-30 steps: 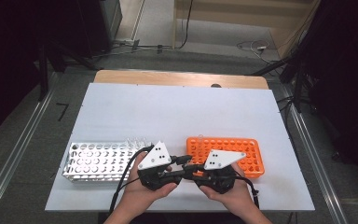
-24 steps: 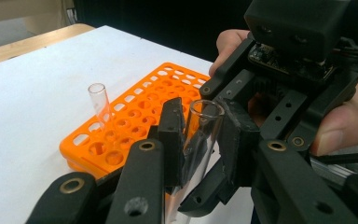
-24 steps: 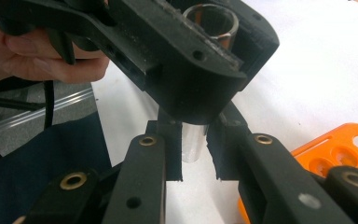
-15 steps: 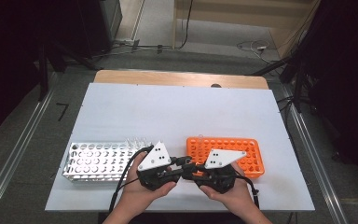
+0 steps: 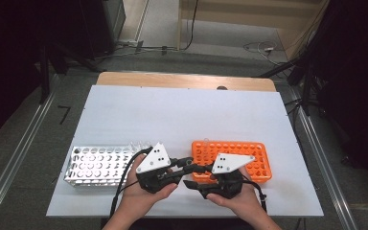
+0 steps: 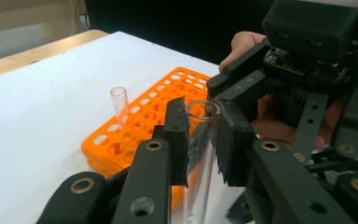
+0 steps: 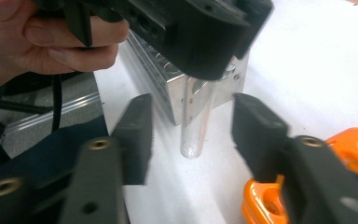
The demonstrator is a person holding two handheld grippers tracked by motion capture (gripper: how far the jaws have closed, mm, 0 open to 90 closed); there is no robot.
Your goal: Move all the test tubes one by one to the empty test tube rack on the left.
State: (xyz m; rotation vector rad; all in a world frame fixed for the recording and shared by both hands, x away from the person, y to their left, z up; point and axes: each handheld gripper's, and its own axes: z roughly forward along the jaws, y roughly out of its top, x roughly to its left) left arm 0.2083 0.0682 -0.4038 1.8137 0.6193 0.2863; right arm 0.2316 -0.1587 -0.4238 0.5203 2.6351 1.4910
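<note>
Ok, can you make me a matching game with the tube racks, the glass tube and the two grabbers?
Things:
1. left gripper
2. right gripper
3. orange rack
4. silver rack

States:
a. jaws apart, either side of the tube, just opened
b. one tube standing in it
c. clamped on the held glass tube
d. metal, at the table's left in the high view

Pairs: 1-c, 2-a, 3-b, 4-d
</note>
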